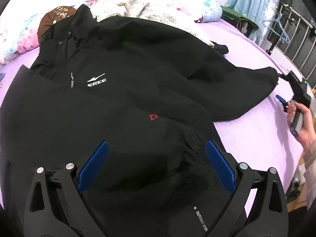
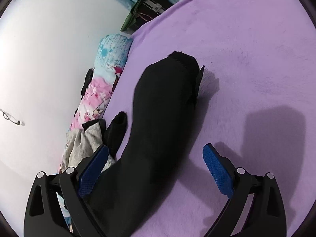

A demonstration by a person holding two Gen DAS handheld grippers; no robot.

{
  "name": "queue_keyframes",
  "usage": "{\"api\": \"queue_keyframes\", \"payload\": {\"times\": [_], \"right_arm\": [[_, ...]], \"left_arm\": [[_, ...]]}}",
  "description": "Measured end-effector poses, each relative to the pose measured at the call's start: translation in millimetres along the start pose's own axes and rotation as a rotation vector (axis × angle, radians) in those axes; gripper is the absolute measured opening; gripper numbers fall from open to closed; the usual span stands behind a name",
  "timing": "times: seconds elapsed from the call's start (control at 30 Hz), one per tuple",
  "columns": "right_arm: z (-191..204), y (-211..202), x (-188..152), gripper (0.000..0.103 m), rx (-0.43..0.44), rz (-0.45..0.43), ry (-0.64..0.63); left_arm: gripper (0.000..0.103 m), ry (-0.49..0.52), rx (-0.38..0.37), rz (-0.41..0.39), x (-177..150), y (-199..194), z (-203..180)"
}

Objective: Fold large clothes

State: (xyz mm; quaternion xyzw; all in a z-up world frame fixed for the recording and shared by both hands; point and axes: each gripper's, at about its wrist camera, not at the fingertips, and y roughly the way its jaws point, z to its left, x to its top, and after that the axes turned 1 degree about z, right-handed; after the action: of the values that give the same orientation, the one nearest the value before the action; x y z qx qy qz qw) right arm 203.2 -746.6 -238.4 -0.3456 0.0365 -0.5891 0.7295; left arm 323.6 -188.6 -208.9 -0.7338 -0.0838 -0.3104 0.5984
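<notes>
A large black jacket [image 1: 138,63] with a white ERKE logo lies spread on the purple bed sheet [image 1: 256,130]; one sleeve is folded across its chest. My left gripper [image 1: 157,148] hovers open over that sleeve's elastic cuff [image 1: 192,146], holding nothing. The jacket's other sleeve [image 2: 164,118] stretches out over the sheet in the right wrist view, its cuff [image 2: 183,63] far from me. My right gripper [image 2: 156,154] is open above this sleeve, blue pads on either side. In the left wrist view the right gripper [image 1: 284,79] sits at the sleeve end, held by a hand [image 1: 302,124].
Pillows with pink and blue prints [image 1: 23,39] and a pale blanket [image 1: 150,7] line the wall side. A small black garment [image 2: 116,132] and grey cloth [image 2: 85,144] lie beside the sleeve. A metal bed rail [image 1: 300,41] with a blue hanger [image 1: 280,27] stands at the right.
</notes>
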Motion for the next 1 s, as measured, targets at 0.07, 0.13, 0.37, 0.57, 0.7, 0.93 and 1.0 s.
{"api": "queue_keyframes", "payload": {"times": [0.07,0.13,0.37,0.57,0.7,0.93,1.0], "right_arm": [[-3,10,2,0.094,-0.013,0.01,-0.017],[-1,19,3,0.094,-0.03,0.014,-0.03],[2,35,11,0.094,-0.052,-0.01,-0.047],[1,36,13,0.063,-0.021,0.003,-0.054],[1,40,15,0.037,0.004,0.022,-0.039],[53,4,6,0.006,0.019,-0.051,-0.169],[75,-11,-2,0.005,0.049,-0.083,-0.202]], "left_arm": [[0.095,0.011,0.009,-0.001,3,3,-1],[0.095,0.01,0.01,0.002,5,6,0],[0.095,0.007,0.007,0.029,5,17,-2],[0.095,0.008,0.005,0.03,9,18,-6],[0.095,0.003,0.003,0.025,13,13,-11],[0.095,-0.005,-0.026,-0.02,35,-24,-18],[0.095,-0.018,-0.059,-0.039,44,-43,-19]]}}
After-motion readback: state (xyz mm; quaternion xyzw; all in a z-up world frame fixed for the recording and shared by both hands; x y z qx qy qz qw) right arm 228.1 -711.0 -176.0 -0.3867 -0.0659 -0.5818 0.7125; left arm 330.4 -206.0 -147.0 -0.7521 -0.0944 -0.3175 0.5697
